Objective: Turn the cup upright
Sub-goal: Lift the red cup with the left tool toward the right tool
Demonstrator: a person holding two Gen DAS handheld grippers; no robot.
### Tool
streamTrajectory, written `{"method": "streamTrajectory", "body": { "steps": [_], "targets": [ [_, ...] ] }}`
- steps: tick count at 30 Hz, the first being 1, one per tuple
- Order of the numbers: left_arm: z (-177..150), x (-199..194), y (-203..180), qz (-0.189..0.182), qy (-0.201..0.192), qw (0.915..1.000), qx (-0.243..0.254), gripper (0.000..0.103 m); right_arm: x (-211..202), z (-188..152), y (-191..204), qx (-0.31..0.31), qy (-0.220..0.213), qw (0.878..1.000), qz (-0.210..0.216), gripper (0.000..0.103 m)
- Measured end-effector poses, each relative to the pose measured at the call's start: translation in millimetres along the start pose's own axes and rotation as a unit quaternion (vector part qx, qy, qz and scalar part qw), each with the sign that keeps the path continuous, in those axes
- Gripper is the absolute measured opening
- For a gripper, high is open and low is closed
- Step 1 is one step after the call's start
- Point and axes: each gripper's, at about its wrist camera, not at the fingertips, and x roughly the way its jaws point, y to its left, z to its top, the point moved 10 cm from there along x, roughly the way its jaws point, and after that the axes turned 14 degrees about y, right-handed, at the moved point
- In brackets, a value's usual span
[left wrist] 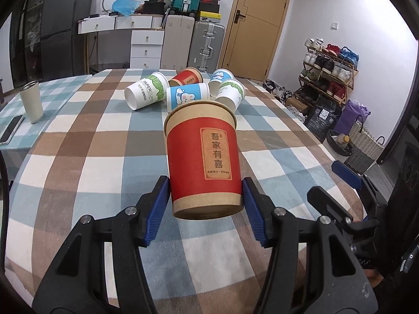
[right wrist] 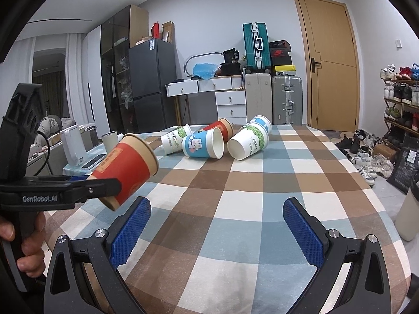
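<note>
Paper walls are what worry us most: the red cup [left wrist: 203, 162] is thin and light, and we hold it only near its base, so a squeeze too hard could dent the wall, while too soft a hold could let it slip as we turn it. In the right wrist view the cup is tilted, mouth up and away, clear of the checked tablecloth [right wrist: 235, 198]; if we set it down at this angle, we judge it would land on the base edge and tip over again. Our left gripper [left wrist: 204, 204] is clamped on the cup, one blue pad on each side of the lower wall, the rim pointing forward beyond the fingertips. Our right gripper [right wrist: 217, 225] hangs wide apart with nothing between its pads, just beside the left one. Five other paper cups [left wrist: 183, 89] lie on their sides farther along the table, well apart from ours.
</note>
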Motion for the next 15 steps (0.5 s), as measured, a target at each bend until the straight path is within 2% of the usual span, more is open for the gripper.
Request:
{"method": "streamTrajectory", "body": {
  "steps": [15],
  "targets": [
    [-45.7,-1.6,3.9,0.002,0.015,0.9999,-0.005,0.053,4.5,-4.4,7.4,-0.01,0.006,1.0,-0.001,0.103]
  ]
}}
